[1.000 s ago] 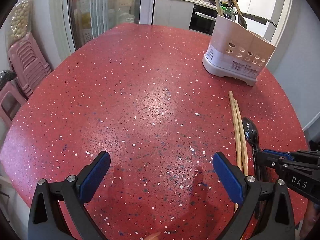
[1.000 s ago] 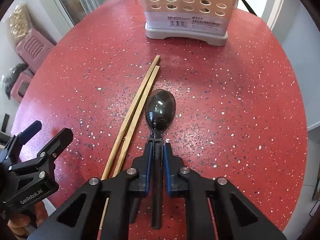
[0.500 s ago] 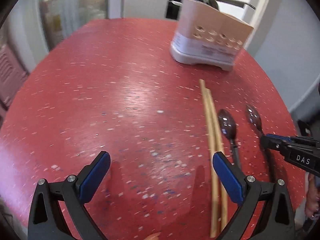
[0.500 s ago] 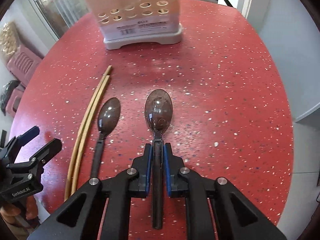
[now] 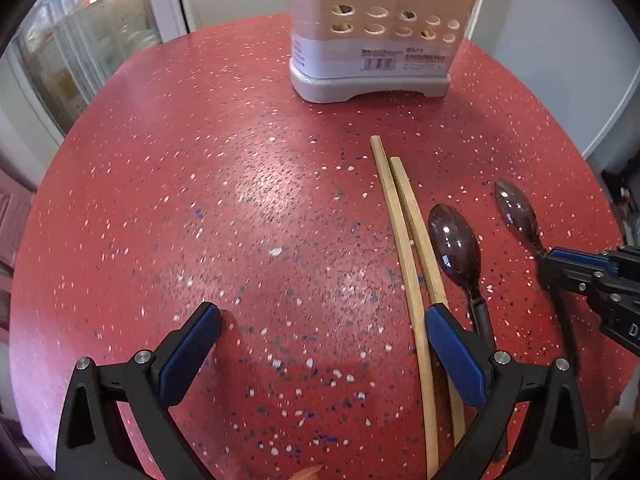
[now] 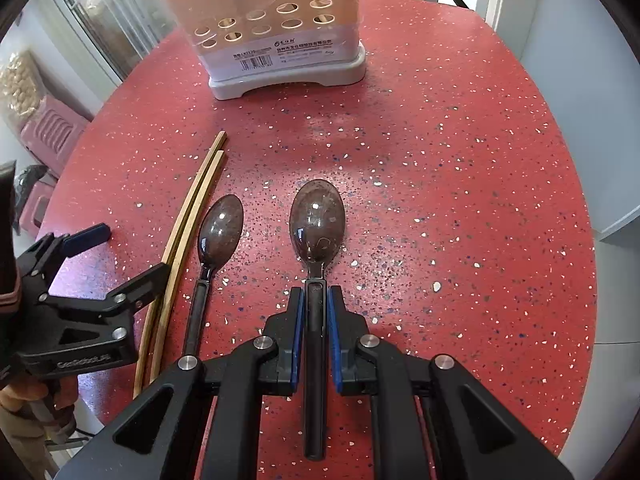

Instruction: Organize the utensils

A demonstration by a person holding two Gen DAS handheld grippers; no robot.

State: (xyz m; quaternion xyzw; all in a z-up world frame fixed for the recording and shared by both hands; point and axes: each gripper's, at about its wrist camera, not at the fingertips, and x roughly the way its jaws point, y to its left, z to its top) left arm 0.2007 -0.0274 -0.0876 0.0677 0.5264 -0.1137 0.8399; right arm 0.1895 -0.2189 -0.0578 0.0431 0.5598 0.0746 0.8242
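— What are you seeing on the worktop (image 6: 460,168)?

— I'm counting two dark spoons and two wooden chopsticks (image 5: 404,240). My right tool (image 6: 316,312) is clamping narrow on the handle of one spoon (image 6: 317,220), its bowl pointing toward the utensil holder (image 6: 276,32). The second spoon (image 6: 221,232) is lying loose just beside the chopsticks, which are lying side by side.

— And the left tool?

— My left tool (image 5: 320,332) is standing wide and holding nothing, its right finger (image 5: 456,352) hovering over the chopsticks. The one holder is standing at the far edge
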